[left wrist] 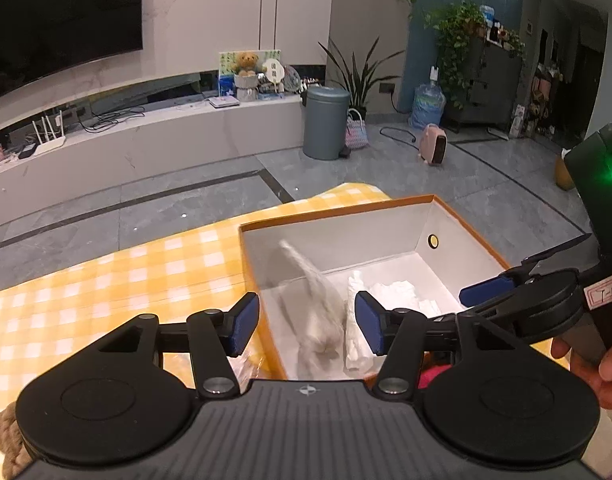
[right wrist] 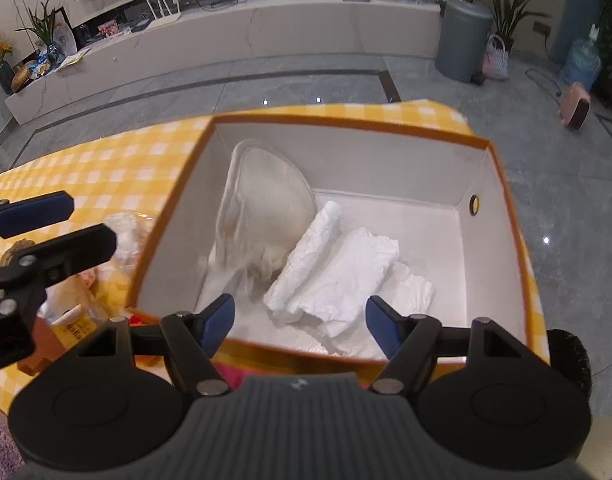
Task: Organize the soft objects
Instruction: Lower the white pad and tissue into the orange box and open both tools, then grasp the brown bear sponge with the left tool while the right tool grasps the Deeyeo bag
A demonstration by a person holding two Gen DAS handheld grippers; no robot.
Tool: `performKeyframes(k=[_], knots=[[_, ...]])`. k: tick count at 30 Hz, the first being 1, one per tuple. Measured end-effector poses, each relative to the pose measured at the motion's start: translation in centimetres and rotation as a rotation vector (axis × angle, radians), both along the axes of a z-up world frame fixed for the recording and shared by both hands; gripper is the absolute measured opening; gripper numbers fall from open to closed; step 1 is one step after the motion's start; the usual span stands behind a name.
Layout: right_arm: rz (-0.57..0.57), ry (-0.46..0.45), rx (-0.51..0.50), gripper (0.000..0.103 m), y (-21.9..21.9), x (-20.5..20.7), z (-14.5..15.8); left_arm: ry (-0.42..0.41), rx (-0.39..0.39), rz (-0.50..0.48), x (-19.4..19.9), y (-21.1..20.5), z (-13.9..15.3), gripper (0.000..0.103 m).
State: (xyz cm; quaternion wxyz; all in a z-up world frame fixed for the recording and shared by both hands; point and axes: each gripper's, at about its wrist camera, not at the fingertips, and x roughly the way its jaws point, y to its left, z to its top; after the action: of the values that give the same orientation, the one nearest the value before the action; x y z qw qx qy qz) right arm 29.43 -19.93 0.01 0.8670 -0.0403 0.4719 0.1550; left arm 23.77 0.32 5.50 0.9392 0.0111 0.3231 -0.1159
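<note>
Fingers on both grippers stand apart, nothing between them: left gripper and right gripper hover over the near rim of the box. Box sits on the checked table as the collecting bin. Beige cloth lies blurred against the left wall inside, beyond the fingertips, untouched. White folded cloths lie beside it on the floor of the box.

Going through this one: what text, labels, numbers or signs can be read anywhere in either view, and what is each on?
"T-15", handwritten and roughly legible: paper tag on the right gripper.
Yellow print on the packet left of the box: too blurred to read.
Round white sign beside the teddy bear: dark characters, too small to read.
A compass-like emblem, no words, marks the left gripper.
</note>
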Motion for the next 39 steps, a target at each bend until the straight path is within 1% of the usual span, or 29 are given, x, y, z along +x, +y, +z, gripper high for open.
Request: performKeyframes(k=[5, 9, 12, 15, 18, 21, 24, 27, 29, 32, 34, 37, 39], knots=[[0.000, -0.066, 0.009, 0.072, 0.3, -3.4, 1.8, -0.035, -0.024, 0.023, -2.9, 1.9, 1.3, 0.065], [0.003, -0.143, 0.055, 0.072, 0.9, -6.9, 3.0, -0.070, -0.034, 0.045, -5.5, 3.8, 2.0, 0.065], [0.016, -0.208, 0.109, 0.072, 1.6, -9.7, 3.3, -0.097, -0.046, 0.071, -7.7, 5.3, 2.0, 0.066], [0.022, -0.256, 0.170, 0.072, 2.6, -12.4, 2.9, -0.120, -0.053, 0.112, -9.7, 7.1, 1.4, 0.066], [0.025, -0.278, 0.235, 0.072, 3.5, -14.7, 1.8, -0.129, -0.053, 0.155, -11.4, 8.5, 0.4, 0.066], [0.035, -0.296, 0.294, 0.072, 4.7, -16.8, 0.2, -0.133, -0.039, 0.184, -12.9, 9.7, -1.2, 0.066], [0.048, -0.314, 0.315, 0.072, 6.1, -18.5, -1.7, -0.129, -0.021, 0.200, -14.1, 10.5, -2.7, 0.067], [0.079, -0.318, 0.307, 0.072, 7.8, -19.4, -3.4, -0.106, -0.021, 0.209, -15.1, 11.5, -4.7, 0.072], [0.103, -0.305, 0.289, 0.072, 8.8, -19.6, -4.4, -0.076, -0.029, 0.221, -15.3, 12.3, -5.7, 0.073], [0.137, -0.280, 0.255, 0.072, 9.9, -19.2, -5.4, -0.028, -0.032, 0.237, -14.8, 13.4, -6.7, 0.074], [0.151, -0.272, 0.243, 0.072, 10.3, -18.6, -6.1, -0.021, -0.029, 0.239, -15.0, 13.8, -7.5, 0.076], [0.189, -0.265, 0.209, 0.072, 11.6, -17.7, -6.8, 0.005, 0.003, 0.199, -14.1, 14.2, -8.2, 0.080], [0.231, -0.271, 0.179, 0.072, 12.6, -16.9, -7.2, 0.028, 0.052, 0.151, -13.2, 14.3, -8.8, 0.082]])
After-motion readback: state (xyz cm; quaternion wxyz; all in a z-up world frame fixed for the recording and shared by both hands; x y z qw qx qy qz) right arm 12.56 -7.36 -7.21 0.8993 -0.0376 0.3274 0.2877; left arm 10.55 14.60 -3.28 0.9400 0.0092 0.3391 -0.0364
